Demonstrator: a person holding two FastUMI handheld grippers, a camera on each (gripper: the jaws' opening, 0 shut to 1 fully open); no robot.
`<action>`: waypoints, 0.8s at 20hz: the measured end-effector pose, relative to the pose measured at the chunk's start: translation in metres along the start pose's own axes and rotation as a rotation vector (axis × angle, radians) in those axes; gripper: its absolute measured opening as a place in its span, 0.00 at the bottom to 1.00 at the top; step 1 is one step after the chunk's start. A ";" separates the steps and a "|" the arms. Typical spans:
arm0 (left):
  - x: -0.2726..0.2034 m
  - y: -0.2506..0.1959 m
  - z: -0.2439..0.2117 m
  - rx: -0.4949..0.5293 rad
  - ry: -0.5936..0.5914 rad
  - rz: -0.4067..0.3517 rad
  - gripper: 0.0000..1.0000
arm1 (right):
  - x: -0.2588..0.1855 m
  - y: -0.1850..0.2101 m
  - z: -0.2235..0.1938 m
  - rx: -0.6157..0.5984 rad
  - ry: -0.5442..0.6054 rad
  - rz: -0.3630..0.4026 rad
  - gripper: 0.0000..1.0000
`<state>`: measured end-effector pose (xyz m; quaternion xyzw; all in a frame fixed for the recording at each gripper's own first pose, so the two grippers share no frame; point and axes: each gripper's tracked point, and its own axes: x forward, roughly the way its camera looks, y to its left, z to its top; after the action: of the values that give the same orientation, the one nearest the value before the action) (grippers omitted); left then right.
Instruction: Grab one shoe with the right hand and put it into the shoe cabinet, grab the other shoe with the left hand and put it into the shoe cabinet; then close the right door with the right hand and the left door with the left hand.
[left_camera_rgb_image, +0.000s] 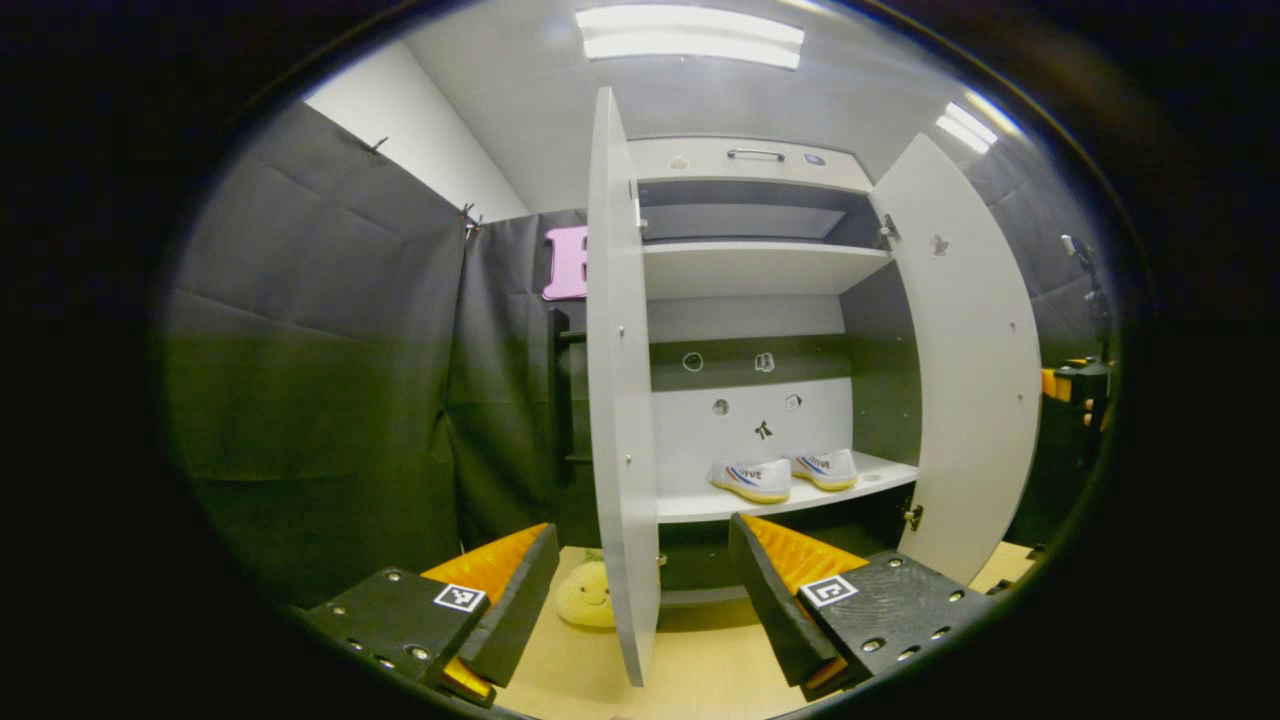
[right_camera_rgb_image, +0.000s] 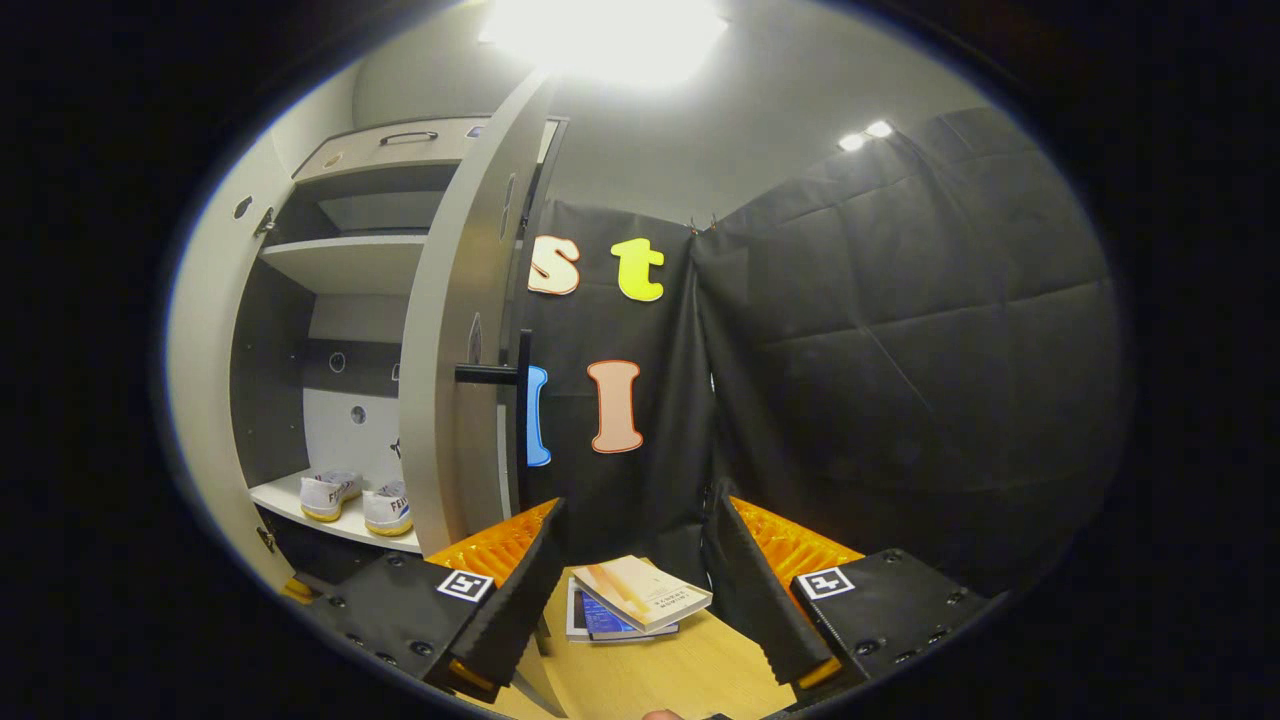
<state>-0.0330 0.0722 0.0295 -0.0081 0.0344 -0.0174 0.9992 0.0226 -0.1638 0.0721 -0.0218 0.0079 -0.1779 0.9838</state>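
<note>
Staged booth, black cloth walls (left_camera_rgb_image: 320, 380), shoe cabinet (left_camera_rgb_image: 760, 270)

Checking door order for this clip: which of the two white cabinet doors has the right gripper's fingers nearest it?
The right white door, seen edge-on with its black bar handle, just beyond the open right gripper.
</note>
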 end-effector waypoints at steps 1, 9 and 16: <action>0.001 0.003 -0.001 -0.005 0.002 0.002 1.00 | -0.002 0.005 0.000 -0.003 -0.002 0.003 0.94; 0.008 0.020 -0.005 -0.018 0.002 -0.001 1.00 | -0.015 0.039 0.004 -0.022 0.003 0.050 0.94; 0.007 0.041 -0.011 -0.017 0.013 0.014 1.00 | -0.024 0.078 0.006 -0.017 0.011 0.118 0.91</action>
<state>-0.0251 0.1127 0.0177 -0.0161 0.0408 -0.0103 0.9990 0.0271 -0.0823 0.0742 -0.0285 0.0163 -0.1194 0.9923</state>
